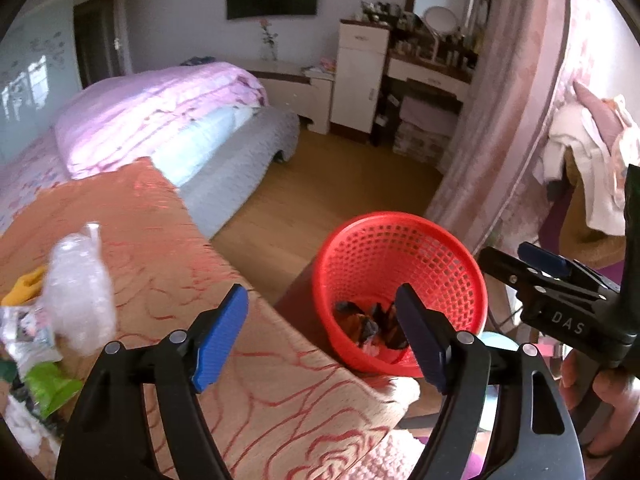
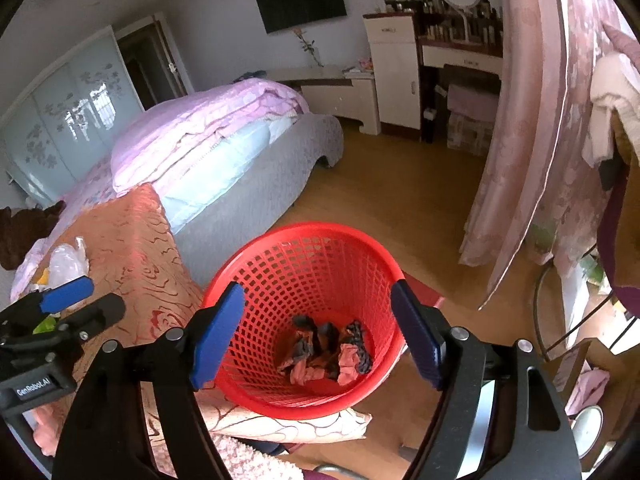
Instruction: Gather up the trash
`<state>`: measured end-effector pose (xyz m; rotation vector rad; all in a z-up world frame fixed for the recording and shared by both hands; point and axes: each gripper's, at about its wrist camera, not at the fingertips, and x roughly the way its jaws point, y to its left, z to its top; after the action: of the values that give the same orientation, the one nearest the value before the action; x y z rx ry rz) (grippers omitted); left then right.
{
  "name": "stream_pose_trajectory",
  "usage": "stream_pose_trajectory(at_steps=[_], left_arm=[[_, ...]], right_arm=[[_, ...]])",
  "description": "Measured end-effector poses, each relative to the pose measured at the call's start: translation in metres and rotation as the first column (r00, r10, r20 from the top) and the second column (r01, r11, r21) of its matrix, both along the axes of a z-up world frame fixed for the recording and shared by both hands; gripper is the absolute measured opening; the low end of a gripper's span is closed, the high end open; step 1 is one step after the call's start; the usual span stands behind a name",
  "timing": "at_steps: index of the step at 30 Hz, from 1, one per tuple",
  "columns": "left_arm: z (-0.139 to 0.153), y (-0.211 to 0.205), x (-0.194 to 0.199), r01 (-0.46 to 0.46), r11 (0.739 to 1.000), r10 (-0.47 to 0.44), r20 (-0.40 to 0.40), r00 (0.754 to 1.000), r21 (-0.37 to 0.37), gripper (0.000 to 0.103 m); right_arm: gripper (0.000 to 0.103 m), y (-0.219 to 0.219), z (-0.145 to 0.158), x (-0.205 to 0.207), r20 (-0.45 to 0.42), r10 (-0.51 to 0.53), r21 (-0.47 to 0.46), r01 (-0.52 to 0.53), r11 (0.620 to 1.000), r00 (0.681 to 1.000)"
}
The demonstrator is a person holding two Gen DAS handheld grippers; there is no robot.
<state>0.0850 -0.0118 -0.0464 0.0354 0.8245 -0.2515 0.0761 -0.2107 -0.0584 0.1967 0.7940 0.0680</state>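
A red mesh basket (image 1: 400, 256) (image 2: 316, 256) stands at the edge of an orange patterned cloth (image 1: 168, 248) (image 2: 132, 240), with crumpled dark and pink scraps (image 2: 328, 352) inside. My right gripper (image 2: 318, 336) is open and empty, held just above the basket's mouth; it shows at the right of the left wrist view (image 1: 536, 264). My left gripper (image 1: 320, 336) is open and empty above the cloth, left of the basket. A clear crumpled plastic bag (image 1: 78, 292) (image 2: 66, 262), a green wrapper (image 1: 50, 386) and a yellow piece (image 1: 24, 286) lie at the far left.
A bed with a pink quilt (image 1: 160, 112) and grey base lies beyond the cloth. Wooden floor (image 1: 332, 184) runs to a white cabinet (image 1: 360, 76) and dressing table. A pink curtain (image 1: 512, 100) and hanging clothes (image 1: 592, 152) are at the right.
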Motion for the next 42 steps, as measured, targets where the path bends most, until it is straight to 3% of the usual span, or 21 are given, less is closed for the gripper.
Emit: stream_pose_trajectory(at_steps=[12, 22, 33, 42], left_arm=[[0.028, 0.061, -0.037, -0.147, 0.989, 0.145, 0.073, 0.987, 0.019, 0.073], [0.042, 0.136, -0.069, -0.333, 0.942, 0.329, 0.108, 0.938, 0.029, 0.073], [0.018, 0.246, -0.1, -0.552, 0.832, 0.55, 0.054, 0.834, 0.05, 0.073], [-0.014, 0.27, -0.098, -0.554, 0.833, 0.554, -0.03, 0.832, 0.009, 0.073]], right_arm=[[0.074, 0.038, 0.018, -0.021, 0.046, 0.099, 0.007, -0.1, 0.995, 0.994], [0.074, 0.077, 0.033, -0.04, 0.069, 0.211, 0.002, -0.212, 0.977, 0.975], [0.074, 0.106, 0.029, -0.051, 0.047, 0.283, 0.001, -0.283, 0.959, 0.958], [0.074, 0.135, 0.027, -0.056, 0.031, 0.349, -0.014, -0.349, 0.937, 0.936]])
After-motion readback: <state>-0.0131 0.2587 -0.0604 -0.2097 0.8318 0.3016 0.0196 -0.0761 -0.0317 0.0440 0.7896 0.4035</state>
